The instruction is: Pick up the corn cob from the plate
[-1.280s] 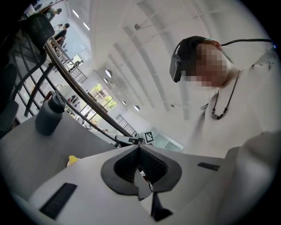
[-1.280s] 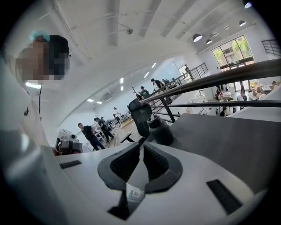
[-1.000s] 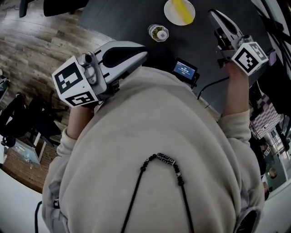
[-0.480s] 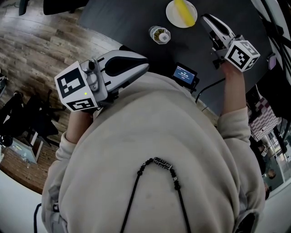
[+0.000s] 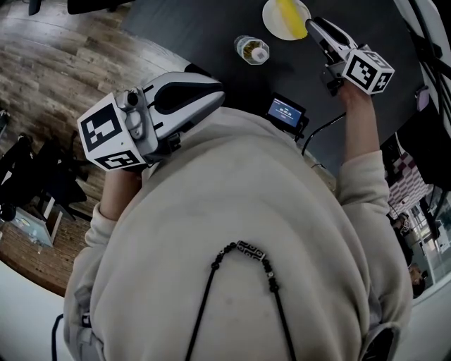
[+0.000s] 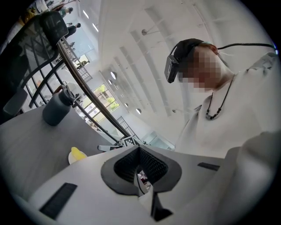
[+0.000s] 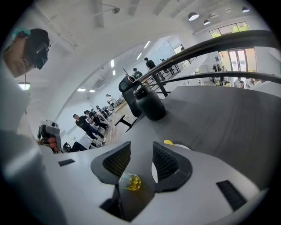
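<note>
Two grippers, one job: your right gripper [image 5: 313, 25] has its jaws opening with nothing between the pads, and its tips are just beside the plate [image 5: 270, 19]. Your left gripper [image 5: 215, 88], clenched and empty, hangs at eight o'clock from the plate. The corn cob [image 5: 289, 14] lies on the plate, at ten o'clock from the right tips. It is likely light, stiff and prone to roll, so take it across its middle and squeeze gently.
</note>
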`<state>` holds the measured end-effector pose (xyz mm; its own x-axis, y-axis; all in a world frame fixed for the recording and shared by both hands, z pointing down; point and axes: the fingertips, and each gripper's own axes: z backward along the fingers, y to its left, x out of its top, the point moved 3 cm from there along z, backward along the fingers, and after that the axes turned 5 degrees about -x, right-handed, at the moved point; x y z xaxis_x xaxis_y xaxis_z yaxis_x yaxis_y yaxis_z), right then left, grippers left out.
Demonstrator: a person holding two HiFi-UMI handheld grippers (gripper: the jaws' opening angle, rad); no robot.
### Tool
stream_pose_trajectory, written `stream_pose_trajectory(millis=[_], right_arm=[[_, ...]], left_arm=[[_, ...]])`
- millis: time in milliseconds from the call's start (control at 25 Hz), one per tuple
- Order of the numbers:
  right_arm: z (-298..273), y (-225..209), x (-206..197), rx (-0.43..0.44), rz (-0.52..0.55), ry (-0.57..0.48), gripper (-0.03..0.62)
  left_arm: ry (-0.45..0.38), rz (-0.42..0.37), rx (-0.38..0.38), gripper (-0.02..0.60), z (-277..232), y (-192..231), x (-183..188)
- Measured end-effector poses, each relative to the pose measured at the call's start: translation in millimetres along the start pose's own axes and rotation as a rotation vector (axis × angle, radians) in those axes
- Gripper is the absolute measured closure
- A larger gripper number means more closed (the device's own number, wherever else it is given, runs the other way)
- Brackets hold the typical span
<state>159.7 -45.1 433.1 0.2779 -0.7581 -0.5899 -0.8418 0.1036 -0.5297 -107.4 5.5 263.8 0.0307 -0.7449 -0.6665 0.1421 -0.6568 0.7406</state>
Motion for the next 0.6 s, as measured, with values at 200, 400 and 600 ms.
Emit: stream_pose_trajectory(millis=[200, 400, 600], right_arm=[[-10, -16, -8, -0.036, 0.001, 0.041, 0.416], [-21, -33, -16, -0.068, -0.008, 0.073, 0.375], [-31, -42, -25, -0.091, -0.006, 0.113, 0.352]], left_arm=[[-0.009, -0.001, 0.007, 0.58, 2, -2, -2], [-0.02, 0.002, 0.008, 0.58, 3, -1, -1], [-0.028, 0.008, 0.015, 0.58, 7, 1, -1]])
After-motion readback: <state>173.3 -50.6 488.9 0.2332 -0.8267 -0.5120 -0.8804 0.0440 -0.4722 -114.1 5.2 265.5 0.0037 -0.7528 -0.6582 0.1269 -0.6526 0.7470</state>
